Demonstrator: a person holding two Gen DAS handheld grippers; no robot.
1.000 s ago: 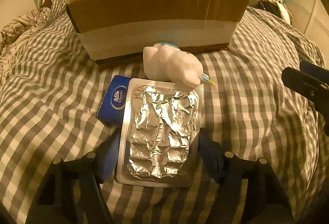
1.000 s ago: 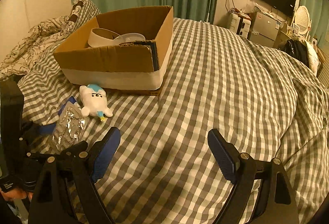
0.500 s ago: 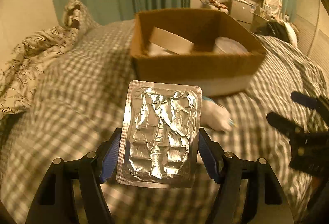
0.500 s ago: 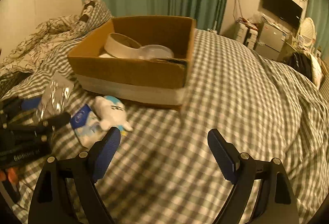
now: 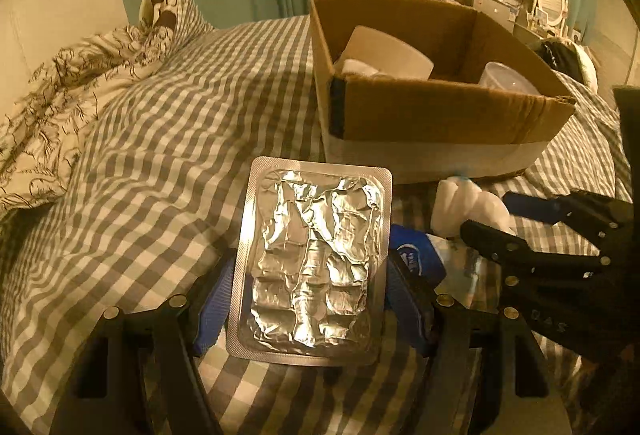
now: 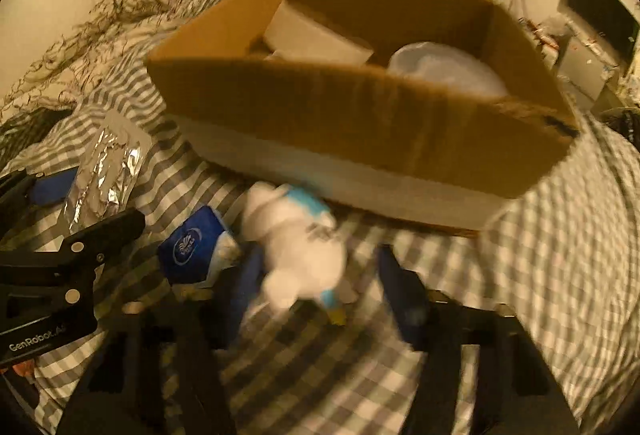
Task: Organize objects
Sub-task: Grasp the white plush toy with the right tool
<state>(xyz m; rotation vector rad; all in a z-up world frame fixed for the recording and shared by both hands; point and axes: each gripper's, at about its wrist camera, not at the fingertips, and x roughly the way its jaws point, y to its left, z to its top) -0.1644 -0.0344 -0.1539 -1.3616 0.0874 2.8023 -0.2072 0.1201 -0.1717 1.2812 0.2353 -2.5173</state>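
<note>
My left gripper (image 5: 308, 299) is shut on a silver foil blister pack (image 5: 312, 263) and holds it above the checked bed cover, left of the cardboard box (image 5: 440, 115). The pack also shows in the right wrist view (image 6: 106, 171). My right gripper (image 6: 324, 291) is open, its blue pads on either side of a white plush toy with blue trim (image 6: 296, 243), close in front of the box (image 6: 360, 123). A blue tissue pack (image 6: 192, 251) lies left of the toy. The right wrist view is blurred by motion.
The box holds a white tape roll (image 5: 384, 55) and a clear plastic lid (image 5: 508, 79). A patterned duvet and a pillow (image 5: 100, 75) lie at the left. The checked cover (image 6: 560, 255) spreads to the right of the box.
My right gripper has moved down and forward to the plush toy, which now sits between its open fingers. My left gripper has shifted left with the blister pack still in it.
</note>
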